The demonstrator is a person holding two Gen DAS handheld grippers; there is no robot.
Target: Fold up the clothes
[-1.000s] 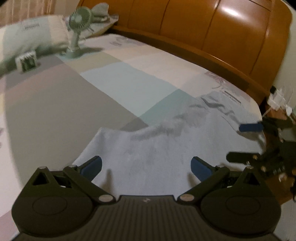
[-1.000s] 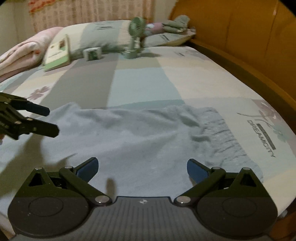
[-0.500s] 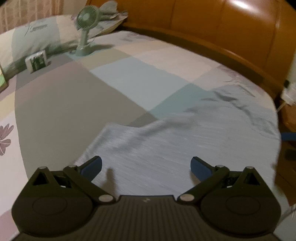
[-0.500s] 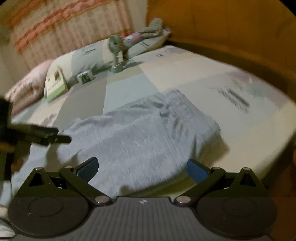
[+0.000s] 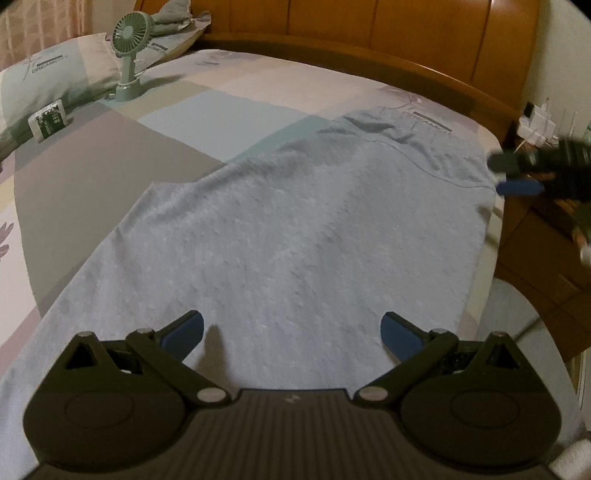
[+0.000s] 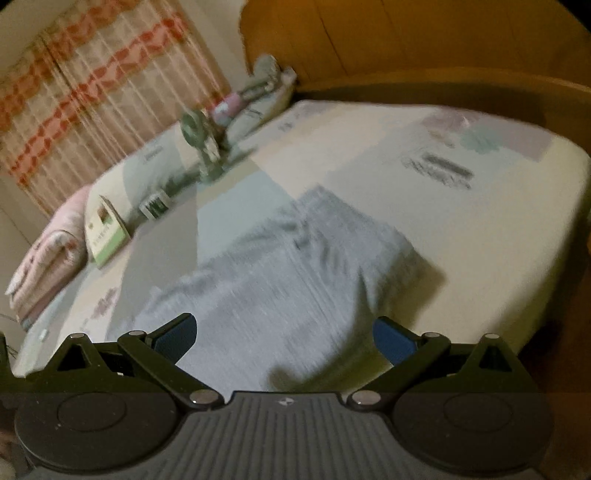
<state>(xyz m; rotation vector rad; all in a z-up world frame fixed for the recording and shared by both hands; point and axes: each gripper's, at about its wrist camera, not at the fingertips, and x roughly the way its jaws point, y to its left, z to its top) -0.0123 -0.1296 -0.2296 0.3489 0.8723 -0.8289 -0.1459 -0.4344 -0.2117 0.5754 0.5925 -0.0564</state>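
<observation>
The grey garment (image 5: 295, 229) is soft matt cloth with a fine nubby surface. The bed sheet (image 5: 207, 110) is smooth printed cloth. The headboard (image 5: 369, 33) is glossy varnished wood. The fan (image 5: 129, 55) looks like matt plastic.

I see a green desk fan (image 5: 129, 55) standing near the pillow (image 5: 48, 81) — a small box (image 5: 50, 120) beside it, wooden headboard (image 5: 369, 33) behind the bed (image 5: 207, 122).

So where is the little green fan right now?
In the left wrist view the small green stand fan stands upright at the top left, on the patchwork bedsheet beside the pillow, well beyond the light blue garment.
</observation>
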